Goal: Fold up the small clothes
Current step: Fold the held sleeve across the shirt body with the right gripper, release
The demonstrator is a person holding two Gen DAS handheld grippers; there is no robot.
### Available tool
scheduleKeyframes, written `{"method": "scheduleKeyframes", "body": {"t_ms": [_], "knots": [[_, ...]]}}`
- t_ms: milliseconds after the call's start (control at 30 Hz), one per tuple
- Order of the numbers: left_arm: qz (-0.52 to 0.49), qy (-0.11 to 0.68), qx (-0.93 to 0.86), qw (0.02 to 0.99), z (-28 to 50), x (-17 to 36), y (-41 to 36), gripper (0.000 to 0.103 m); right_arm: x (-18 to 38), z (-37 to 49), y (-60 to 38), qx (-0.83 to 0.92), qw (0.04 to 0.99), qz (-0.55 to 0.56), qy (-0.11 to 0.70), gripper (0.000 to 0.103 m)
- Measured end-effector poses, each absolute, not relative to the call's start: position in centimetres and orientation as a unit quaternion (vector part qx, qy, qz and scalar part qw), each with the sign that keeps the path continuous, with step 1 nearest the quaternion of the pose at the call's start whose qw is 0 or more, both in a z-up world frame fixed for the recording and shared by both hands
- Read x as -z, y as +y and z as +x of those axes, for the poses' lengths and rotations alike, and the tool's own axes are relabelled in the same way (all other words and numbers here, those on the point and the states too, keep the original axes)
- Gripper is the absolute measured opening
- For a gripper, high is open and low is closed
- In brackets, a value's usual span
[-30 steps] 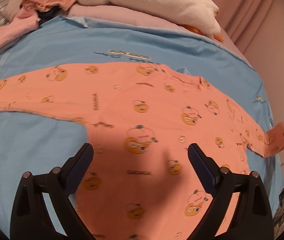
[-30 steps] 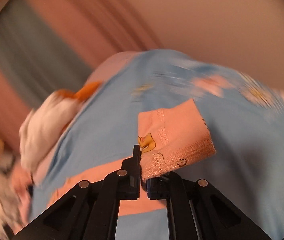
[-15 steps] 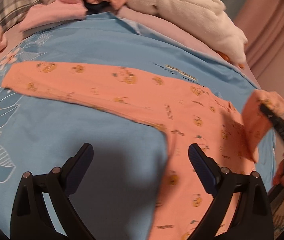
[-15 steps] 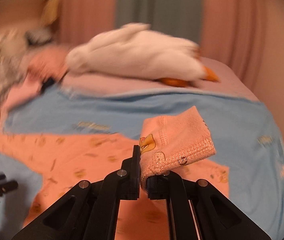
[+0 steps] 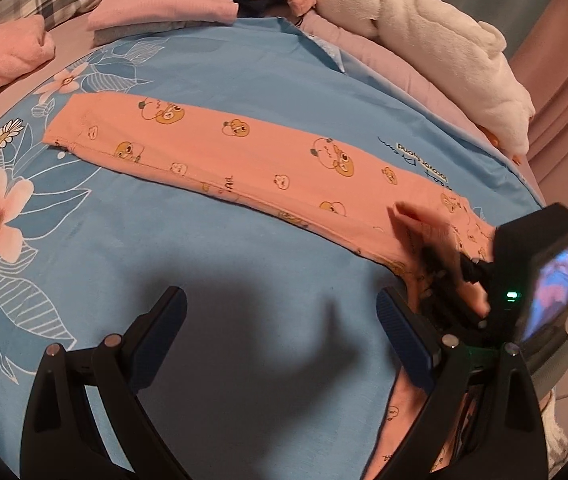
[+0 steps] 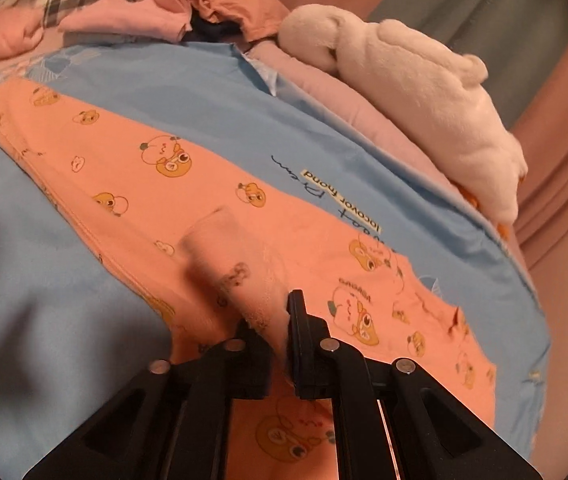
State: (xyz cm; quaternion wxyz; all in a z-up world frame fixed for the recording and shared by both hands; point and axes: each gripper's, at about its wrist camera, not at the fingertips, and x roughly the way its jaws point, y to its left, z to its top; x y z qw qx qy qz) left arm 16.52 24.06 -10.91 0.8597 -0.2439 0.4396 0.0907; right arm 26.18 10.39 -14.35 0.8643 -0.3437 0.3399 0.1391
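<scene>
An orange child's garment [image 5: 284,160] printed with cartoon faces lies flat on the blue floral sheet [image 5: 244,280]. One long sleeve stretches away to the left. My left gripper [image 5: 280,296] hangs open over bare sheet, below that sleeve, with nothing between its fingers. My right gripper [image 6: 274,312] is low over the garment's [image 6: 144,200] body. Its jaws are opening, with the other sleeve's cuff [image 6: 224,256] still between them, blurred and folded back across the body. From the left wrist, that cuff [image 5: 411,224] shows beside the right gripper's camera housing [image 5: 535,264].
A white plush toy [image 5: 423,40] lies along the far right edge of the bed. Loose pink and orange clothes [image 5: 164,12] are piled at the back, with a folded pink item [image 5: 8,52] at far left. Pink curtains [image 6: 563,160] hang behind.
My right gripper swung the sleeve cuff in from the right and down onto the garment's body, and its jaws have parted slightly. My left gripper slid left, off the garment onto bare sheet.
</scene>
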Motion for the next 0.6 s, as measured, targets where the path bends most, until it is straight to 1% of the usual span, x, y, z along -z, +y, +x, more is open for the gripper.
{"method": "scheduleKeyframes", "body": {"t_ms": [33, 100, 167, 233, 300, 367, 467, 500, 533, 567, 600], "knots": [[-0.244, 0.439, -0.091, 0.86, 16.4, 10.8, 24.1, 0.096, 14.9, 25.9, 11.1, -0.136, 0.861, -0.346, 0.347, 0.024], [-0.241, 0.437, -0.092, 0.862, 16.3, 10.6, 24.2, 0.096, 14.4, 25.1, 10.3, -0.158, 0.864, -0.337, 0.339, 0.024], [-0.24, 0.434, -0.092, 0.863, 16.3, 10.2, 24.4, 0.096, 13.2, 23.6, 8.7, -0.198, 0.867, -0.306, 0.339, 0.027], [-0.241, 0.426, -0.088, 0.868, 16.5, 9.7, 24.5, 0.096, 11.2, 22.4, 5.3, -0.26, 0.869, -0.226, 0.355, 0.034], [-0.241, 0.417, -0.079, 0.873, 16.9, 9.3, 24.2, 0.096, 9.8, 21.8, 2.0, -0.299, 0.87, -0.149, 0.363, 0.036], [-0.243, 0.412, -0.06, 0.876, 17.7, 8.9, 23.4, 0.095, 8.6, 22.3, -2.3, -0.285, 0.884, -0.086, 0.361, 0.036], [-0.236, 0.409, -0.014, 0.881, 19.8, 8.3, 21.0, 0.093, 8.6, 24.4, -7.1, -0.207, 0.906, -0.052, 0.366, 0.036], [-0.232, 0.408, 0.002, 0.883, 20.4, 8.1, 20.2, 0.089, 8.9, 25.2, -8.3, -0.187, 0.907, -0.043, 0.374, 0.033], [-0.224, 0.408, 0.024, 0.885, 21.3, 8.0, 18.9, 0.083, 9.2, 26.1, -9.5, -0.173, 0.908, -0.033, 0.379, 0.029], [-0.218, 0.41, 0.04, 0.885, 22.0, 8.0, 17.8, 0.079, 9.8, 27.0, -10.5, -0.156, 0.909, -0.028, 0.386, 0.027], [-0.212, 0.415, 0.055, 0.883, 22.8, 8.1, 16.7, 0.071, 10.3, 27.4, -11.1, -0.138, 0.909, -0.028, 0.392, 0.025]]}}
